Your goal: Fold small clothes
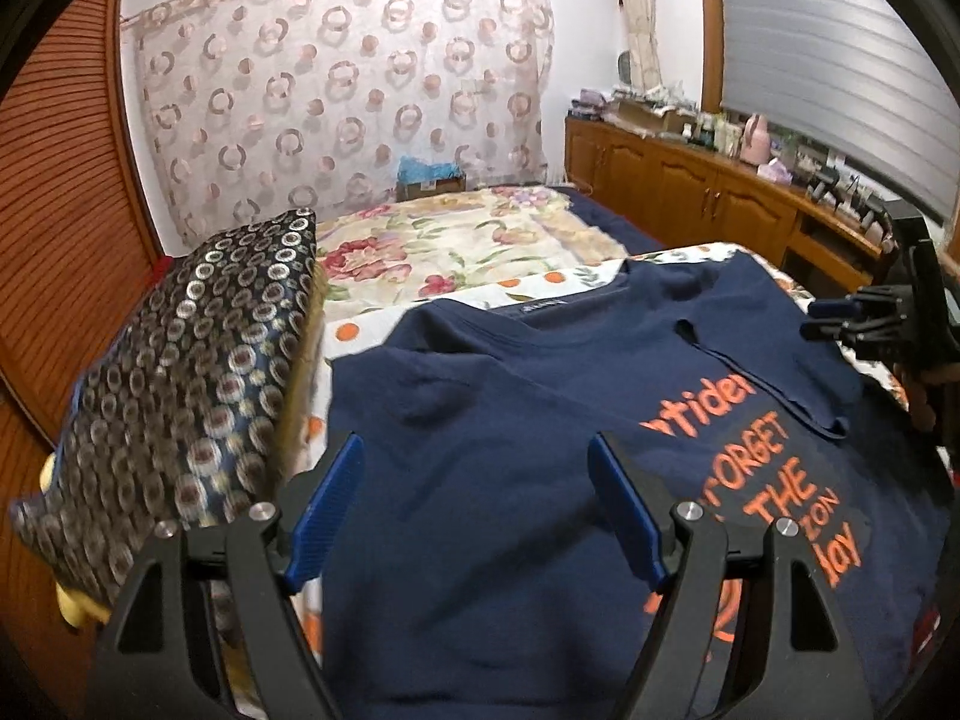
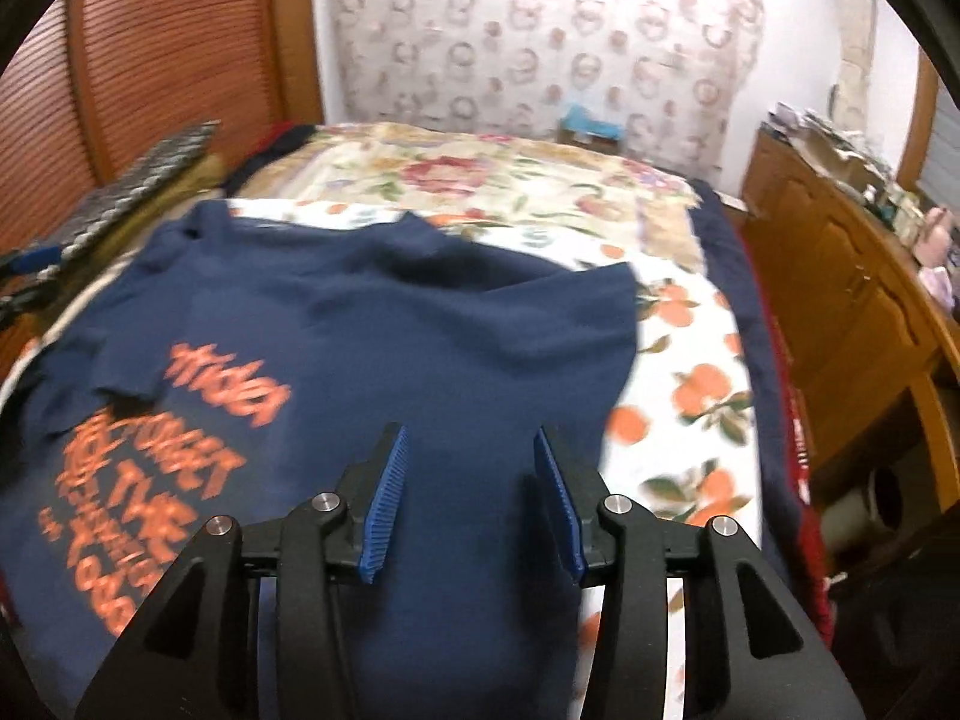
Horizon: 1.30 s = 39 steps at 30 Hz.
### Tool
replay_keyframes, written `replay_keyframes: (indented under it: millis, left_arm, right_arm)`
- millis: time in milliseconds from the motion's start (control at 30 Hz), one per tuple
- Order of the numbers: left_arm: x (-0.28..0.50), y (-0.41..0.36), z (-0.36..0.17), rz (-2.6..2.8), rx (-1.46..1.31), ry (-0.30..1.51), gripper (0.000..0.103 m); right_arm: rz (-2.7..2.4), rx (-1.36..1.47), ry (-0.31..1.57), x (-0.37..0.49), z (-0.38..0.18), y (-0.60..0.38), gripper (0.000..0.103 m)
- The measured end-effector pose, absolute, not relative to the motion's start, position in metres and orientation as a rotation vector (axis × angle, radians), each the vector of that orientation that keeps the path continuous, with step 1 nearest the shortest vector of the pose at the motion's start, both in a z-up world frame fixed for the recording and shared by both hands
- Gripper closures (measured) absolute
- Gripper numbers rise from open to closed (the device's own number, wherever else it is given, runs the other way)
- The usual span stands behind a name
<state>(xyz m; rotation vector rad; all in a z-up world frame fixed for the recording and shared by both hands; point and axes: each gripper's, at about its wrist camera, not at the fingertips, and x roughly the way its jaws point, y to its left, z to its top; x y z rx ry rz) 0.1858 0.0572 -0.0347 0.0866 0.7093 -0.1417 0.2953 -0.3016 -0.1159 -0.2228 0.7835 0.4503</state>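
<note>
A navy T-shirt (image 1: 480,420) with orange lettering lies partly folded on the bed (image 2: 678,348); left gripper (image 1: 477,462) and right gripper (image 2: 471,450) hover spread and empty.

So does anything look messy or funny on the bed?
A little. The navy T-shirt isn't flat: one sleeve is flopped over its orange lettering, hiding part of the words, and the fabric is rumpled. Nothing looks torn or spilled.

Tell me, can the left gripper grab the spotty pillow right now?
Probably yes. The left gripper is open over the navy T-shirt, and the spotty pillow lies just beside it with nothing between.
</note>
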Motion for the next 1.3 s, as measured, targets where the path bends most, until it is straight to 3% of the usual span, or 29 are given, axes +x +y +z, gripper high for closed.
replay_keyframes:
  millis: [167, 300, 500, 533, 1300]
  left_arm:
    - [0.220, 0.064, -0.037, -0.129, 0.108, 0.787, 0.026]
    - [0.247, 0.065, -0.043, -0.127, 0.123, 0.857, 0.035]
    - [0.284, 0.068, -0.051, -0.115, 0.111, 0.951, 0.055]
    - [0.290, 0.071, -0.052, -0.122, 0.093, 0.967, 0.063]
    - [0.331, 0.071, -0.085, -0.063, 0.139, 1.106, 0.064]
  right_arm:
    - [0.401, -0.245, 0.811, 0.329, -0.126, -0.311, 0.059]
    - [0.402, -0.252, 0.822, 0.346, -0.132, -0.314, 0.059]
    - [0.439, -0.203, 0.832, 0.359, -0.136, -0.324, 0.057]
    - [0.444, -0.200, 0.824, 0.358, -0.137, -0.325, 0.056]
    - [0.454, -0.186, 0.826, 0.360, -0.138, -0.325, 0.052]
